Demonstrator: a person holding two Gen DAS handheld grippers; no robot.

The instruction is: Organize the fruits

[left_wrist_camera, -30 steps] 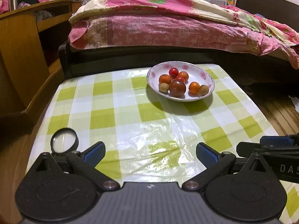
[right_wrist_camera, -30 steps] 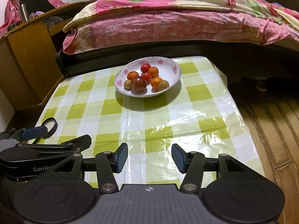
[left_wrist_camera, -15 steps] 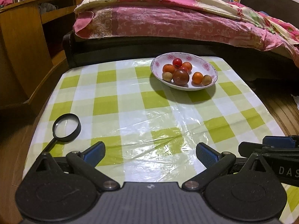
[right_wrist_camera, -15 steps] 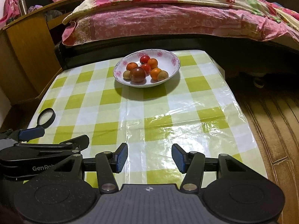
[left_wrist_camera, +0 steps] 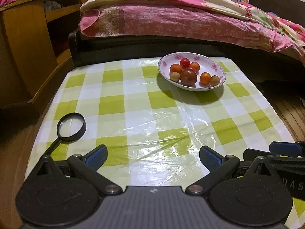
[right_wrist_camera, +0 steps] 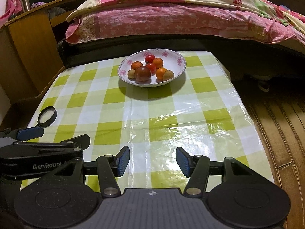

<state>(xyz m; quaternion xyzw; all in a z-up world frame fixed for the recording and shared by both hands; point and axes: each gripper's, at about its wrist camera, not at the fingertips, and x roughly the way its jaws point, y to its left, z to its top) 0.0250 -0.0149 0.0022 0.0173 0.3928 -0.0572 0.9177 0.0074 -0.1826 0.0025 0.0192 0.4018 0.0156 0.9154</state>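
Observation:
A white floral bowl stands at the far side of the green-checked table. It holds several small fruits: a big dark red one, orange ones, red ones and two tan ones. My left gripper is open and empty above the near table edge. My right gripper is open and empty, also near the front edge. Each gripper shows at the side of the other's view.
A black magnifying glass lies on the table's near left. A bed with a pink quilt stands behind the table. A wooden cabinet is at the left. Wooden floor lies to the right.
Both grippers have pulled back and risen, so the bowl looks farther away and the whole magnifying glass has come into view. Both stay open.

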